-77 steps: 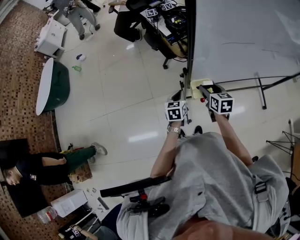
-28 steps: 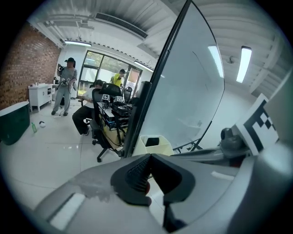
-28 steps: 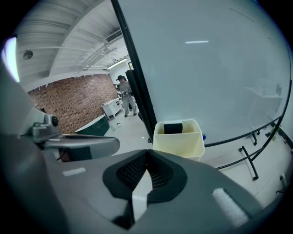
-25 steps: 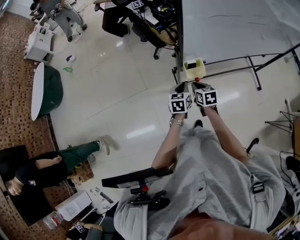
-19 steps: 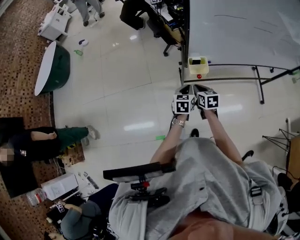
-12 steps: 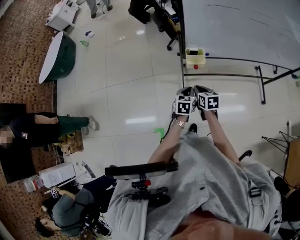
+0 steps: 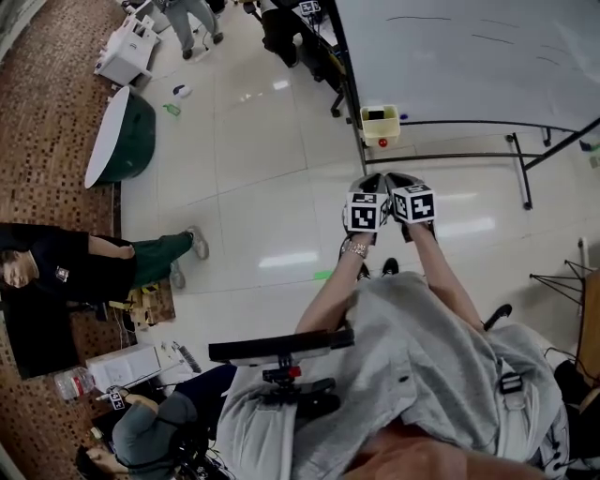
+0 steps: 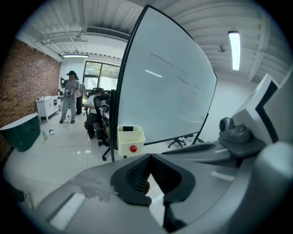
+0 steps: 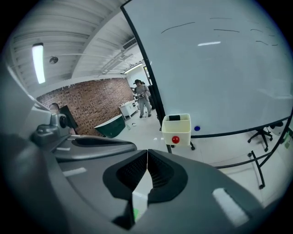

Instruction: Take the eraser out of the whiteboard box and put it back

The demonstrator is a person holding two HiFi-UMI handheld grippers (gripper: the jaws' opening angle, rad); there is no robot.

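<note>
A cream whiteboard box (image 7: 382, 125) hangs at the lower left corner of the whiteboard (image 7: 487, 52), with a red knob (image 7: 382, 142) on its front. A black eraser (image 7: 376, 114) lies in the box, and also shows as the eraser (image 8: 127, 129) and the eraser (image 9: 174, 118) in the gripper views. My left gripper (image 7: 370, 181) and right gripper (image 7: 398, 178) hang side by side over the floor, well short of the box and pointing at it. The left gripper (image 8: 150, 156) is shut on nothing. The right gripper (image 9: 147, 151) is shut too and holds nothing.
The whiteboard's stand legs (image 7: 520, 164) spread over the white tiled floor on the right. A green tub with a white top (image 7: 117, 141) and a white cabinet (image 7: 127, 52) stand at the far left. A person sits at the left edge (image 7: 56, 281); others are near a desk (image 7: 300, 28).
Both grippers have drawn back from the box together, staying side by side and shut. The box now sits farther from their tips, and the eraser stays in it.
</note>
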